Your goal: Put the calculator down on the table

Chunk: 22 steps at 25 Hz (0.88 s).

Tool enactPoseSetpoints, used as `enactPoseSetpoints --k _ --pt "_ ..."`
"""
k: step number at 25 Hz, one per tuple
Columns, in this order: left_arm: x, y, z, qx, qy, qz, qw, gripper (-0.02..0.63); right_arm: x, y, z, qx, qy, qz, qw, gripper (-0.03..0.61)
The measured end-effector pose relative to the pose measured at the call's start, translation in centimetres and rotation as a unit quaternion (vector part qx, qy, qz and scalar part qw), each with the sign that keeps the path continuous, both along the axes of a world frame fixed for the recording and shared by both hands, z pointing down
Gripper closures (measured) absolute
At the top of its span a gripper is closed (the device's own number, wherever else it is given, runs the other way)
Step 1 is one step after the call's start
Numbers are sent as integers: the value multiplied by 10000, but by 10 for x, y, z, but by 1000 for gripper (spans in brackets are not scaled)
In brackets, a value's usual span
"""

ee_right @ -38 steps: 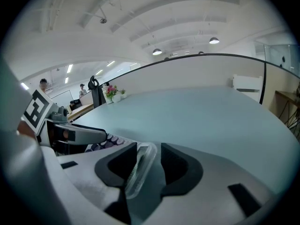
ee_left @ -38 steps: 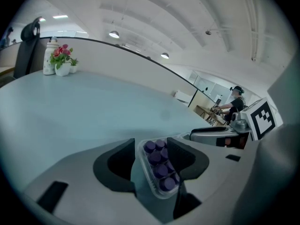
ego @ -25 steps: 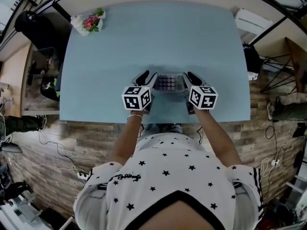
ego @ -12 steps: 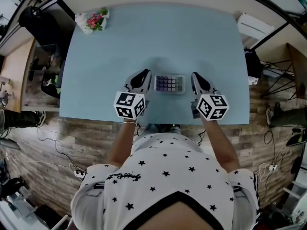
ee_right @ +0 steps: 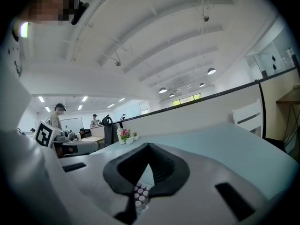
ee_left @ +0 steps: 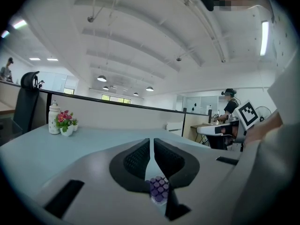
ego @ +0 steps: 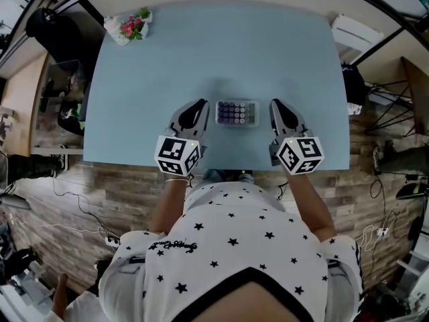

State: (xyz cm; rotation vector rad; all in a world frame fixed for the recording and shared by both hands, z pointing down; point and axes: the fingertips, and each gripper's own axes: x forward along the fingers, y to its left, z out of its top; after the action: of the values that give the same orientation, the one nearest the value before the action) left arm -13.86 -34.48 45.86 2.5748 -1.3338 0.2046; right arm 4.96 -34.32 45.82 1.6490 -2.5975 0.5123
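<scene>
calculator (ego: 236, 113) lies on the table (ego: 201, 52) between left gripper (ego: 199, 107) and right gripper (ego: 276, 106), both clenched empty.

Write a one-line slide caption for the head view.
Calculator lies flat on the blue table between the left gripper and right gripper, both shut and clear of it.

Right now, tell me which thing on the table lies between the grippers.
The calculator, flat near the front edge; the flower pot stands away at the far left corner.
</scene>
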Motion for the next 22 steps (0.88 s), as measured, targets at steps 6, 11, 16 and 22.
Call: enactPoseSetpoints --k 6,11,16,22 --pt "3 4 -4 -2 32 16 10000 565 -4 4 -3 9 18 -75 10000 584" --pt "2 4 -5 -5 41 -1 10000 563 -4 6 -5 12 8 -57 10000 584" --pt "0 6 -6 -35 23 -70 10000 565 -3 10 -8 47 26 -27 10000 584" --pt "3 10 -5 -8 35 27 10000 565 -2 14 -8 51 26 14 10000 584"
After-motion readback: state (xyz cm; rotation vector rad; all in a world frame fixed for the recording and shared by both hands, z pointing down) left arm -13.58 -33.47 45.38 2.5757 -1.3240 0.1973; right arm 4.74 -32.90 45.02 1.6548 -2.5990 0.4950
